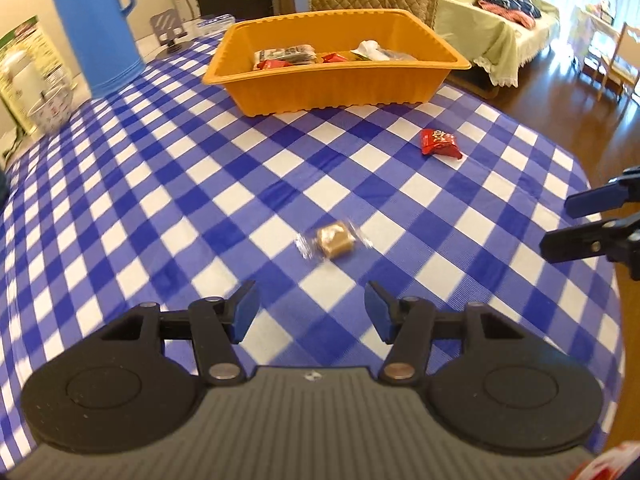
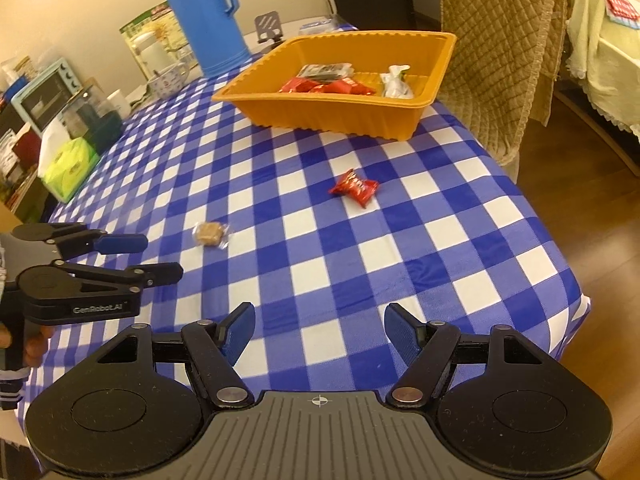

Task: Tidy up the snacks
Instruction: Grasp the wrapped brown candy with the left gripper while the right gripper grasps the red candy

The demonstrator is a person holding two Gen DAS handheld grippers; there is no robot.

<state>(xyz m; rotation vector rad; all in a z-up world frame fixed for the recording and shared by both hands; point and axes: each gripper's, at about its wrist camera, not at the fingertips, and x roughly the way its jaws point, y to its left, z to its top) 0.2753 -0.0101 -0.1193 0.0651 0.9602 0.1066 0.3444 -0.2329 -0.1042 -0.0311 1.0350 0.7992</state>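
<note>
An orange tray stands at the far side of the checked table and holds several snack packets. A brown candy in clear wrap lies on the cloth just ahead of my left gripper, which is open and empty. A red snack packet lies further out to the right. My right gripper is open and empty above the table's near part; it also shows at the right edge of the left wrist view.
A blue thermos jug stands at the back left. A phone stand is behind the tray. A chair with a quilted cover is at the far right. Boxes, a bowl and a green tissue pack line the left edge.
</note>
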